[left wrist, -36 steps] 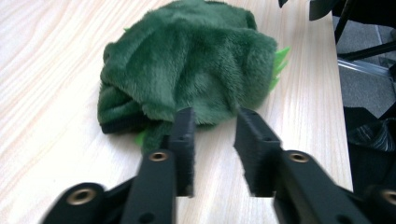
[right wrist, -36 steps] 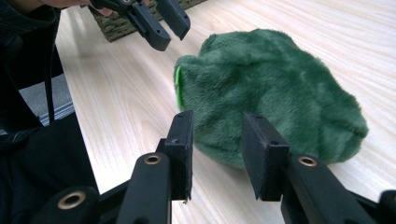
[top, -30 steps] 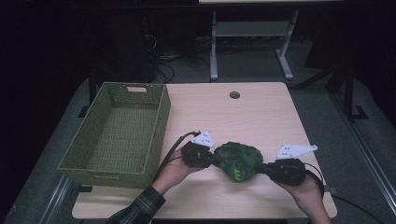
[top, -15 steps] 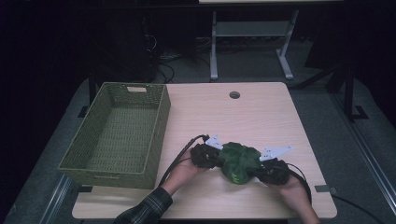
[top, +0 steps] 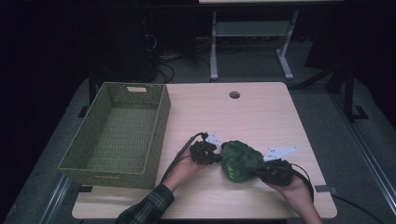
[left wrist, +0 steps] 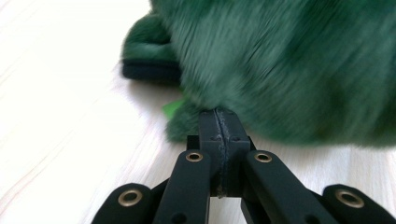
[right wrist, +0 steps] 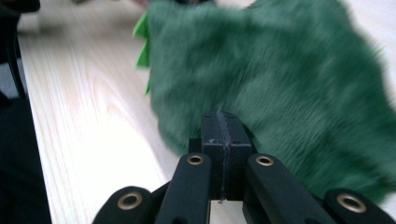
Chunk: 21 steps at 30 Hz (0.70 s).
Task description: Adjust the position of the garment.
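Fingertips [left wrist: 219,135] of the left gripper [top: 205,152] are clenched flat together at the fringe of a green plush toy [top: 240,161], and whether a tuft of fur is caught between them I cannot tell, since the pads meet with no gap and the pile simply overhangs them; the right gripper [top: 273,172] shows the same, its black pads [right wrist: 224,135] pressed shut against the toy's fur on the opposite side; against the picture of a second ago, the left hand [top: 184,168] has come down and in toward the toy, and both grippers now sit closer to its body, so that the toy is pinched from left and right at once; I judge this to mean the two-handed pickup is about to start, with the lift not yet begun, as the toy rests on the table [top: 261,112] at its near edge, right of centre; a strip of bright green felt spikes [right wrist: 142,42] sticks out from the toy's side in the right gripper view; to the left stands a woven olive basket [top: 161,112], well apart from the toy, and it looks the likely destination; the table is pale wood grain with a round cable hole [top: 234,94] at its far side; beyond it the room is dark, with a grey metal desk frame [top: 250,32] on the floor
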Motion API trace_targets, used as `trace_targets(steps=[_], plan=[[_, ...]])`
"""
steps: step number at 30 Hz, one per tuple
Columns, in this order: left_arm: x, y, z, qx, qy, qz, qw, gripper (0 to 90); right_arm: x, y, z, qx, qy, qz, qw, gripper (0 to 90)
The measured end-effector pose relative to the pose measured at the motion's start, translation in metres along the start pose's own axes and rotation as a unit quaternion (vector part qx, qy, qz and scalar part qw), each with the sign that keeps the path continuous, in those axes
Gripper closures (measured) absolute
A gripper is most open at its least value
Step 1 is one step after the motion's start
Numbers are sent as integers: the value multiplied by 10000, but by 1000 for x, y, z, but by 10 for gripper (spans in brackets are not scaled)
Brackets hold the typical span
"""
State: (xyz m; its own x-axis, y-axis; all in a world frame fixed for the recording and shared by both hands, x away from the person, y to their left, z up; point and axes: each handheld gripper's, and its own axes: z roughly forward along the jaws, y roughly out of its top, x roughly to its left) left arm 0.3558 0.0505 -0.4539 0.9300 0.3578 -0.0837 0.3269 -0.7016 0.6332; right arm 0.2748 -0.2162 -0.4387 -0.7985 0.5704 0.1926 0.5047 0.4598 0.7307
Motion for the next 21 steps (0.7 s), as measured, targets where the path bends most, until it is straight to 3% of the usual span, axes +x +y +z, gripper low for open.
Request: trace_targets(steps=[4, 10, 15, 21], plan=[[-6, -3, -14, -83, -82, -20, 9999, 895, -7, 6, -9, -175, -88, -1, 9998, 899], [-25, -6, -30, -212, -281, 39, 9994, 894, -24, 19, -14, -411, -433, 125, 9981, 899], [-41, -11, -35, -254, -492, 94, 9984, 893, -43, 26, -5, -431, -734, 286, 9960, 899], [-52, -9, -25, -203, -684, 159, 9973, 883, -68, 21, 12, -349, -1075, 559, 9920, 898]])
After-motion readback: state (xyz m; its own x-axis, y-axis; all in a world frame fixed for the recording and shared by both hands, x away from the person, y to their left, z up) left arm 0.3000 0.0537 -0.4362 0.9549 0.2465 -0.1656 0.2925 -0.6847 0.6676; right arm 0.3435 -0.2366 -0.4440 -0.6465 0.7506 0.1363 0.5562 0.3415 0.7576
